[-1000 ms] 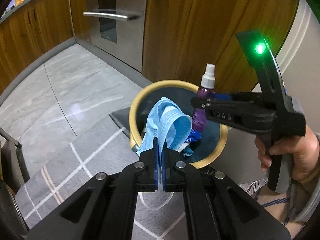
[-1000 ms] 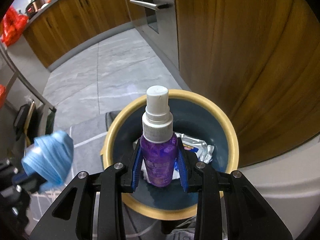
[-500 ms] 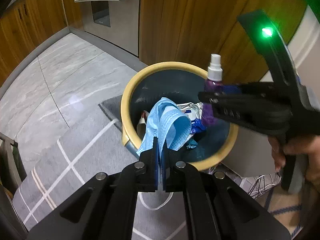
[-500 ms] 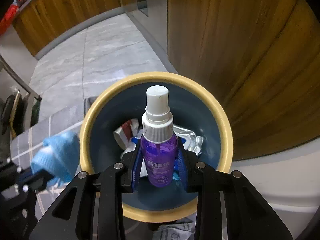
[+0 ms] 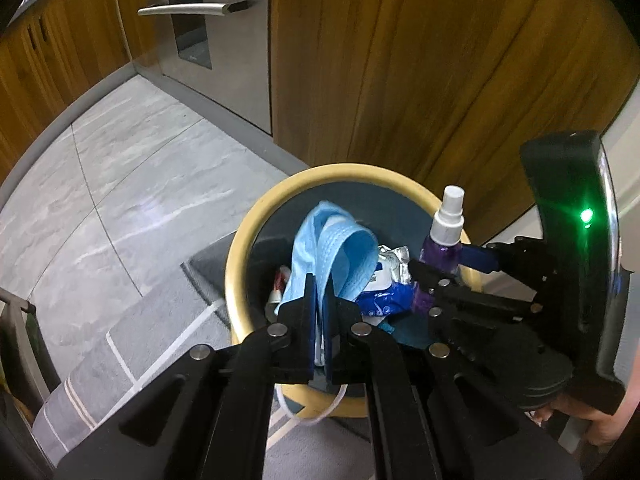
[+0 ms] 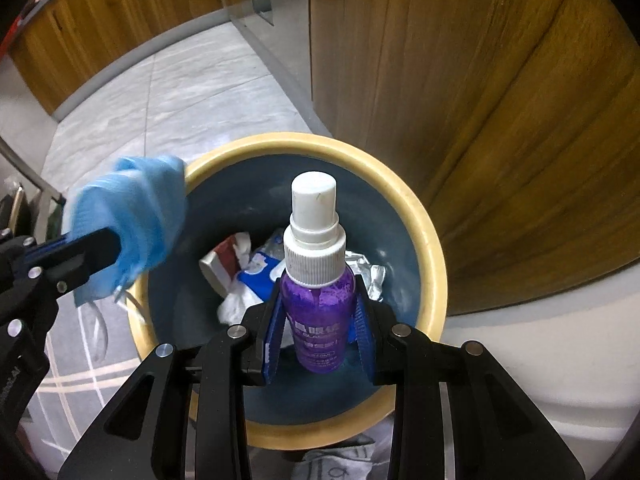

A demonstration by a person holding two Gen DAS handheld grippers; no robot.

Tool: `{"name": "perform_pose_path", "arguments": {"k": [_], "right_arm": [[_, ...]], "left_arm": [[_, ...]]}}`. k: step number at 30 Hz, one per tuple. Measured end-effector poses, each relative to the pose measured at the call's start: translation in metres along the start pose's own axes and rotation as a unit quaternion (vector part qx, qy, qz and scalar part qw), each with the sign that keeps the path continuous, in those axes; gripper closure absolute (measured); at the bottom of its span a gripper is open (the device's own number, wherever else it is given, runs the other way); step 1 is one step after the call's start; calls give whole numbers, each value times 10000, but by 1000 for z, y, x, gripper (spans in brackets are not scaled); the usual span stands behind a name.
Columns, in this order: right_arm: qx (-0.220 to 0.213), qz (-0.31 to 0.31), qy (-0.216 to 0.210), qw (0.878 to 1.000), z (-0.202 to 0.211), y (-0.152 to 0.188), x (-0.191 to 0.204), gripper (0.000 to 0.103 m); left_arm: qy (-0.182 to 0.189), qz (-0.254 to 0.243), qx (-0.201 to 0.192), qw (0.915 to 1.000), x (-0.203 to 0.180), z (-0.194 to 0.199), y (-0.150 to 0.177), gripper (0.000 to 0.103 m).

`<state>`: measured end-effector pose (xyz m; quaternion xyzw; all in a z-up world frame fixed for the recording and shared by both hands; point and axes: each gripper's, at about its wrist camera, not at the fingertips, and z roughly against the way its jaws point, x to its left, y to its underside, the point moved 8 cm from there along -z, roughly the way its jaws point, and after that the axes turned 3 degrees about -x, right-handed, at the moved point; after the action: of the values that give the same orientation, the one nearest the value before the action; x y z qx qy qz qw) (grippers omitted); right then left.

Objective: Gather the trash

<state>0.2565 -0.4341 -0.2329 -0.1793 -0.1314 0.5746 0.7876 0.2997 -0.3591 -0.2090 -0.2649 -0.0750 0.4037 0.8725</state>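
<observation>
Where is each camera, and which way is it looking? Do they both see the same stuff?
Left wrist: sits on the left gripper, looking down along its fingers at the face mask over the trash bin; the right gripper and a hand show.
Right wrist: sits on the right gripper, looking down at the spray bottle above the bin; the left gripper shows at left.
Shared: bin, mask, bottle, wooden cabinets.

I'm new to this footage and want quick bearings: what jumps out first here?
The purple spray bottle, upright and clamped in the right gripper, hangs over the yellow-rimmed trash bin. The left gripper pinches a blue face mask at the bin's near-left rim, above wrappers already inside.
</observation>
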Motion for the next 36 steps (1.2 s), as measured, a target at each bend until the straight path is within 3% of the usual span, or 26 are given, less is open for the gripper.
{"name": "perform_pose_path", "arguments": {"k": [5, 10, 18, 26, 28, 31, 33, 35, 36], "right_arm": [[-113, -89, 77, 9999, 2, -3, -8, 69], [-92, -108, 42, 9999, 5, -2, -10, 67], [-253, 34, -99, 9996, 14, -2, -5, 64], [-839, -75, -486, 9953, 76, -3, 17, 64], [-1069, -202, -572, 9924, 100, -2, 23, 62], [-1104, -343, -649, 9912, 124, 12, 32, 52], [-1061, -374, -646, 9915, 133, 21, 36, 38], [-975, -374, -646, 9924, 141, 33, 40, 31], [-935, -378, -650, 9928, 144, 40, 42, 26]], "left_arm": [[-29, -21, 10, 10000, 0, -1, 3, 99], [-75, 98, -31, 9999, 7, 4, 4, 86], [-202, 312, -253, 9990, 23, 41, 26, 85], [-238, 559, -501, 9969, 33, 85, 54, 84], [-270, 572, -526, 9966, 32, 98, 60, 77], [-347, 532, -673, 9957, 31, 115, 62, 57], [-342, 499, -754, 9953, 29, 126, 67, 46], [-364, 468, -810, 9949, 28, 134, 70, 42], [-364, 484, -844, 9946, 28, 138, 71, 34]]}}
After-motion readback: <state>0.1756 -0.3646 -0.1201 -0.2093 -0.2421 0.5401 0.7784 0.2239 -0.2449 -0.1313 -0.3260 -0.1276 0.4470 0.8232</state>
